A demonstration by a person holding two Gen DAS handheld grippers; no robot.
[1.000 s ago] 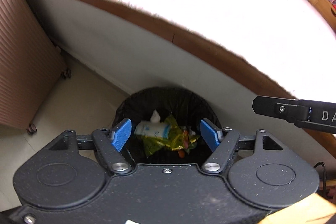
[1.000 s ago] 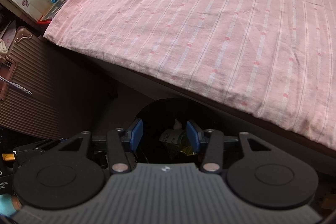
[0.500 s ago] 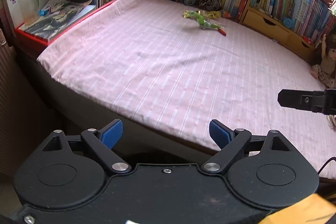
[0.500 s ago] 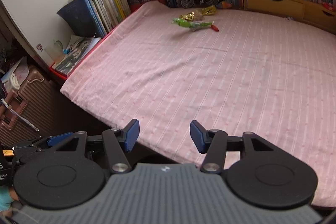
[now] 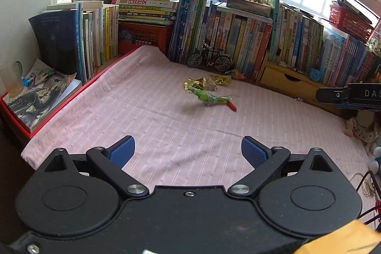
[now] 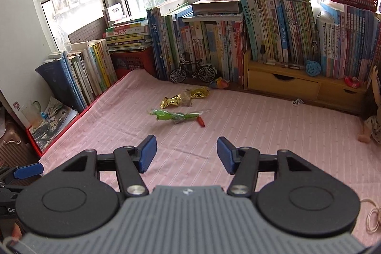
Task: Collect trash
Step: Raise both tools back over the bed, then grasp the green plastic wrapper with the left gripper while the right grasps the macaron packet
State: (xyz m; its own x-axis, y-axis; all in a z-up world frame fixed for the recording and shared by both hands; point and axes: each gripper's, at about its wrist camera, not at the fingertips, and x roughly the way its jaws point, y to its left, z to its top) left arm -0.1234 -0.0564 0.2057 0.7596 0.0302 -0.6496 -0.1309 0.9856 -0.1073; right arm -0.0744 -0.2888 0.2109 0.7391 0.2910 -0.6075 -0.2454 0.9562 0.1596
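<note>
Left gripper (image 5: 188, 151): jaws wide apart, empty, above bed (image 5: 147, 116). Right gripper (image 6: 187, 154): jaws wide apart, empty. Green wrapper (image 6: 175, 115): on bed, 12 o'clock of both grippers, well apart. Gold wrappers (image 6: 184, 98): just beyond, near toy bicycle (image 6: 193, 73).

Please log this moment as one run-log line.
left claw open, empty | right claw open, empty | green wrapper, gold wrappers on bed

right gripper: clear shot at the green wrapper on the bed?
Probably yes. The right gripper is open and empty, and only bare bedsheet lies between it and the green wrapper. It still has to travel forward.
</note>
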